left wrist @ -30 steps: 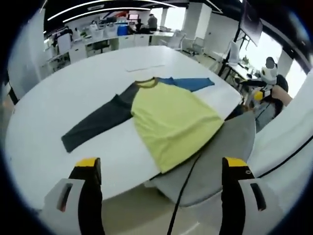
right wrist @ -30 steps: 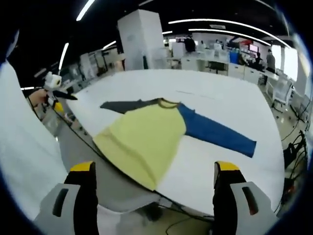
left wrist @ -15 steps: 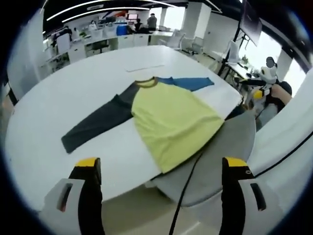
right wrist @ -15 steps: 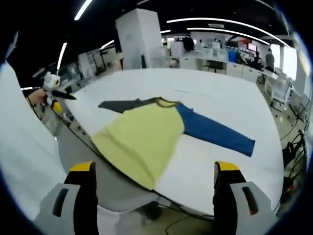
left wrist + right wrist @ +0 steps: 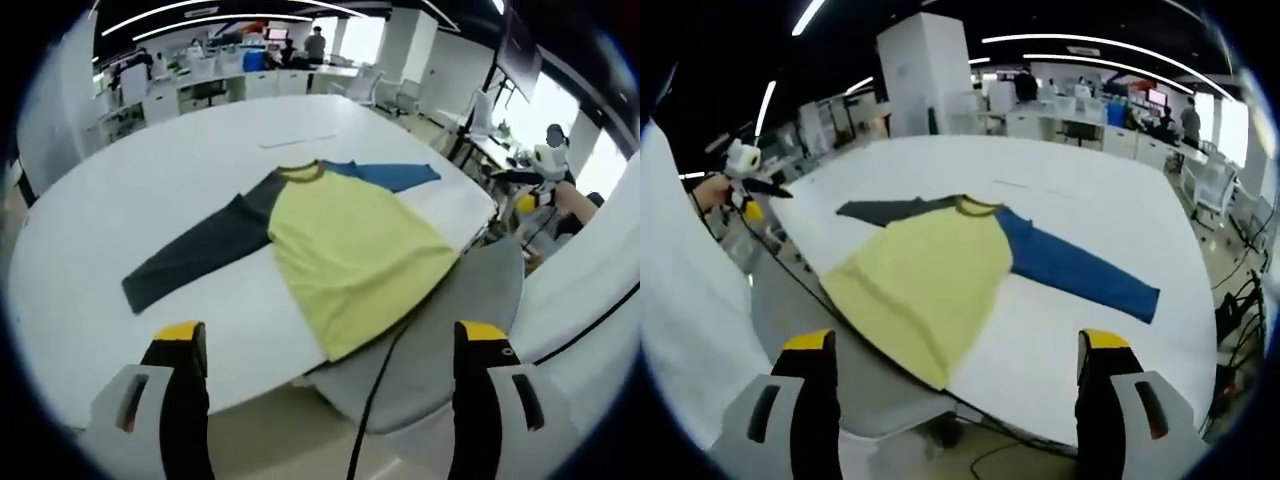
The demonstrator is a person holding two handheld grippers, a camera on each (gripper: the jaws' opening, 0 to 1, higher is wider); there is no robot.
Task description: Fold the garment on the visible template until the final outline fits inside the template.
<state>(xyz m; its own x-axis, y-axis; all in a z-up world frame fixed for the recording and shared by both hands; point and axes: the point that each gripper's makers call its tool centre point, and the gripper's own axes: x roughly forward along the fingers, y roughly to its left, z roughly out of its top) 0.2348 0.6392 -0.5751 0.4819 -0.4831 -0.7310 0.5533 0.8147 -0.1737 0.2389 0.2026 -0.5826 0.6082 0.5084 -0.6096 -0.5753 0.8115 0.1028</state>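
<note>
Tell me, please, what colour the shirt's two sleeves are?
One dark grey, one blue; the blue shows best in the right gripper view.

- Right gripper (image 5: 956,385): jaws wide apart, nothing between them, yellow-tipped fingers (image 5: 808,345) rising from the bottom.
- Shirt (image 5: 930,280) lies flat on the white table (image 5: 1090,215), beyond the fingertips and well apart from them.
- Yellow body sits ahead of the left finger; its hem reaches the table's near edge.
- Blue sleeve (image 5: 1080,272) stretches out beyond the right finger; dark sleeve (image 5: 880,211) runs away past the left finger, farther off.
- Left gripper (image 5: 740,170) is in a hand far out beyond the left finger, off the table.
- Cable (image 5: 805,283) runs along the table's near edge.
</note>
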